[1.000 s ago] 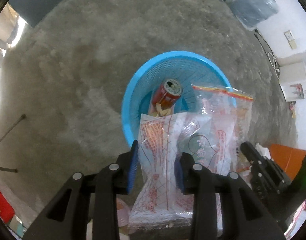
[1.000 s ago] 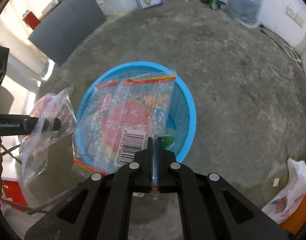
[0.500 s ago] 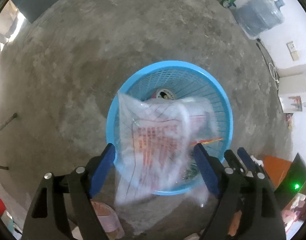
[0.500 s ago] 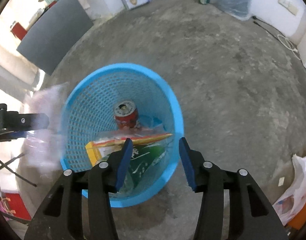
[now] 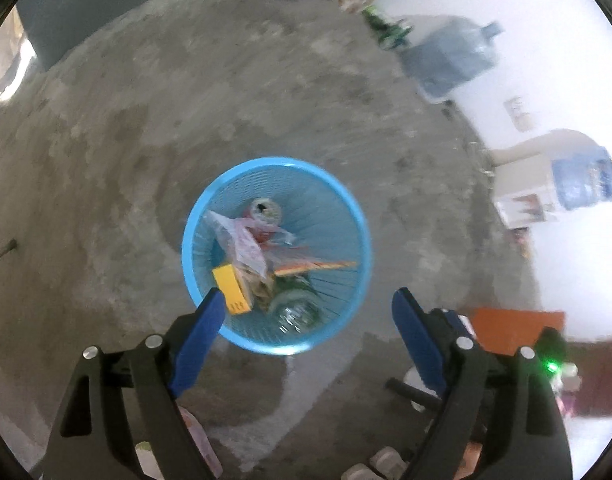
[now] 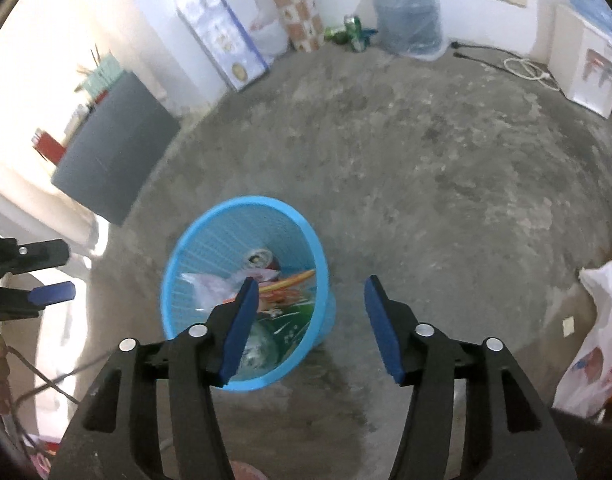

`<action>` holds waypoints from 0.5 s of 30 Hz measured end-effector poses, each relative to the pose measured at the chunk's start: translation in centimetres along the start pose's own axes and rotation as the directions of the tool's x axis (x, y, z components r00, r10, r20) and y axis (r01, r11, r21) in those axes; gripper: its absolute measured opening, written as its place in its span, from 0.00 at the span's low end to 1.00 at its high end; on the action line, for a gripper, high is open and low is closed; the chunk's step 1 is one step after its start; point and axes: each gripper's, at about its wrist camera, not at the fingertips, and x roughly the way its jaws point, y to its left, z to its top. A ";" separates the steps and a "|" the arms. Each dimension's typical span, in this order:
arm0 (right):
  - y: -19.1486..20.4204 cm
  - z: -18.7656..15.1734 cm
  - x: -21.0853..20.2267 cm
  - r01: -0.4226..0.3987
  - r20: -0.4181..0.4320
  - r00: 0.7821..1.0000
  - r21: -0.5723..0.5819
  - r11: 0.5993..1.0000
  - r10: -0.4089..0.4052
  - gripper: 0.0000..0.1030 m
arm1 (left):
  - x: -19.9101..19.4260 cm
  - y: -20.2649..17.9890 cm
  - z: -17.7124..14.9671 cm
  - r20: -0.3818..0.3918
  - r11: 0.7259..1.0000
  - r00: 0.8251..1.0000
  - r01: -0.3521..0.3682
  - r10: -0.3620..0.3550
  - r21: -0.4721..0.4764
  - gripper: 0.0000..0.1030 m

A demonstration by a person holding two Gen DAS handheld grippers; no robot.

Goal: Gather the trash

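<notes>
A blue mesh basket [image 5: 357,220] [image 6: 186,248] stands on the concrete floor. Inside lie a red can [image 5: 262,210] [image 6: 261,259], clear plastic bags [image 5: 242,240] [image 6: 210,284], a yellow box [image 5: 230,288] and a green wrapper [image 6: 290,320]. My left gripper [image 5: 306,304] hangs above the basket's near rim, its jaws still opening, nothing between them. My right gripper [image 6: 311,294] is above and to the right of the basket, jaws also opening and empty. The left gripper's blue fingertip [image 6: 52,293] shows at the right wrist view's left edge.
Large water jugs [image 5: 449,60] [image 6: 407,8] stand by the far wall with green cans [image 6: 351,32] beside them. A white plastic bag [image 6: 593,340] lies at the right. A dark panel [image 6: 110,156] leans at the left. An orange object [image 5: 509,328] sits near the right.
Both grippers let go of their plastic bags, which dropped into the basket. Both sets of jaws opened wide and both hands rose, so the basket looks smaller.
</notes>
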 end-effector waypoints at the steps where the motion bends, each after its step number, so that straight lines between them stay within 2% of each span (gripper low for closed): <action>1: 0.0 -0.2 -0.6 -0.003 0.009 1.000 0.004 1.000 0.003 0.55 | -1.8 -0.2 -0.8 0.019 1.000 1.000 0.014 -0.014 0.015 0.81; 6: 1.1 -2.4 -6.0 -0.046 0.071 0.996 0.005 0.999 0.045 0.63 | -9.9 -0.6 -5.3 0.107 0.997 0.993 0.037 -0.045 0.074 0.81; 10: 2.7 -5.1 -10.8 -0.079 0.111 0.990 -0.037 0.996 0.083 0.70 | -16.5 -0.3 -11.1 0.199 0.991 0.977 0.045 -0.070 0.123 0.83; 15: 5.2 -8.9 -16.3 -0.110 0.144 0.982 -0.103 0.989 0.124 0.80 | -22.7 1.1 -20.0 0.337 0.986 0.939 0.013 -0.070 0.168 0.88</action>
